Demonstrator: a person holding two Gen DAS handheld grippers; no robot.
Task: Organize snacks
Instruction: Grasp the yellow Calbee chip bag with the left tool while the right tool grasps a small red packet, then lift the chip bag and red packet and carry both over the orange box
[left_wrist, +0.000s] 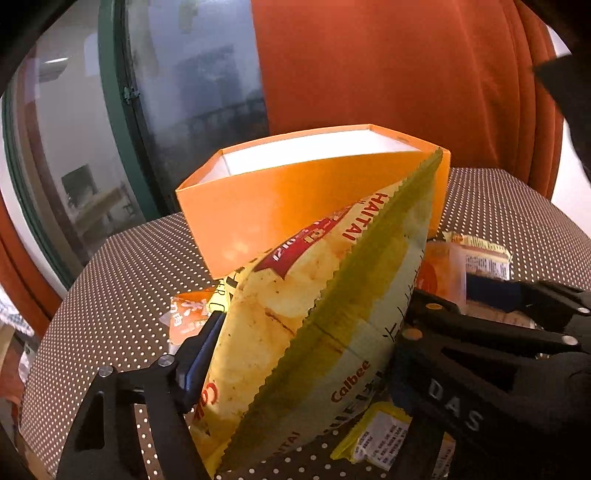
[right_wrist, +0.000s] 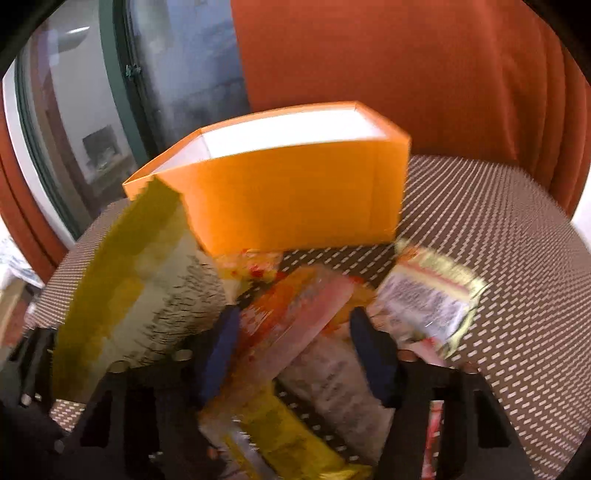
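Dotted tablecloth (left_wrist: 122, 266), orange curtain (left_wrist: 406, 74) behind; left gripper (left_wrist: 295, 354) grasping chip bag (left_wrist: 295, 314); right gripper (right_wrist: 295, 354) state unclear.

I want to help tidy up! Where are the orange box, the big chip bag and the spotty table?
orange box (left_wrist: 280, 206), left wrist view, front wall.
chip bag (left_wrist: 273, 325), left wrist view, yellow front panel.
table (left_wrist: 122, 280), left wrist view, bare dotted surface at left.
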